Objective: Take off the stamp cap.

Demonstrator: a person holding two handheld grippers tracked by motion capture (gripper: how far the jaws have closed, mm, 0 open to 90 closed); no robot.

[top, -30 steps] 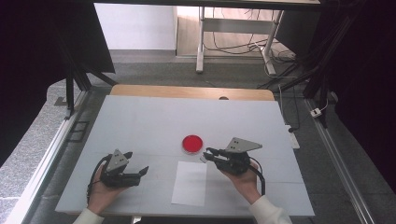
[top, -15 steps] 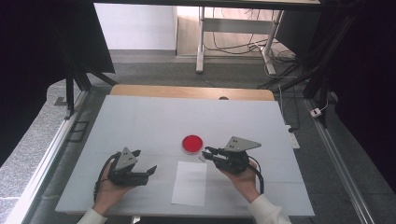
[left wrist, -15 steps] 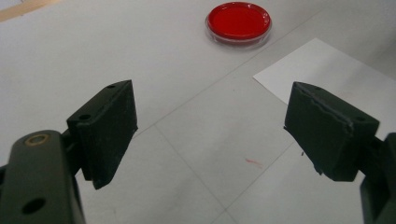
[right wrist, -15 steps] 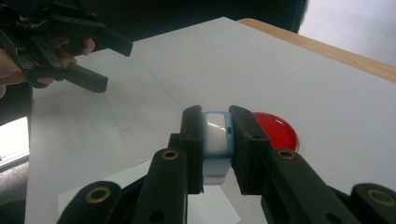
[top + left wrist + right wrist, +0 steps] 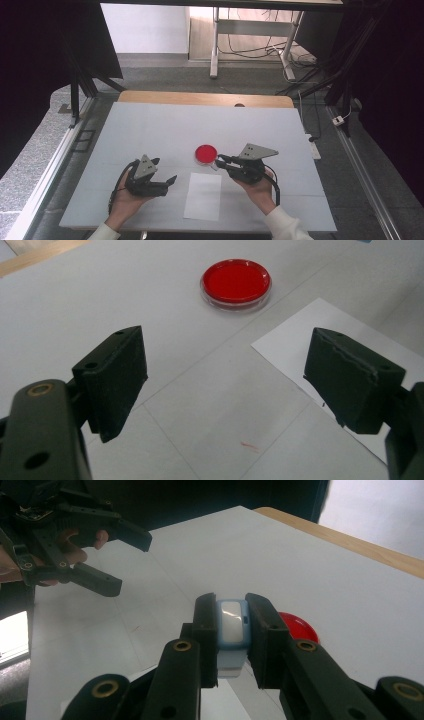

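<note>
A red round dish (image 5: 205,153) sits on the white table (image 5: 150,130), with a white sheet of paper (image 5: 203,196) just in front of it. My right gripper (image 5: 219,160) lies level beside the dish's right rim, shut on a small pale-blue and white block (image 5: 233,622); the dish (image 5: 300,627) shows behind its jaws. My left gripper (image 5: 164,170) hovers left of the paper, open with nothing between its fingers. From the left gripper view, its jaws (image 5: 225,370) stand wide apart, facing the dish (image 5: 235,281) and the paper's corner (image 5: 295,340). The right gripper view catches the left gripper (image 5: 132,565) at upper left.
A wooden strip (image 5: 205,98) runs along the table's far edge. Metal rails (image 5: 45,175) flank the table on both sides. Cables and desk legs (image 5: 260,45) lie on the floor beyond. A faint red mark (image 5: 248,445) is on the table.
My left gripper has moved right toward the paper and risen a little, still open. The right gripper has kept still with the block in it.
</note>
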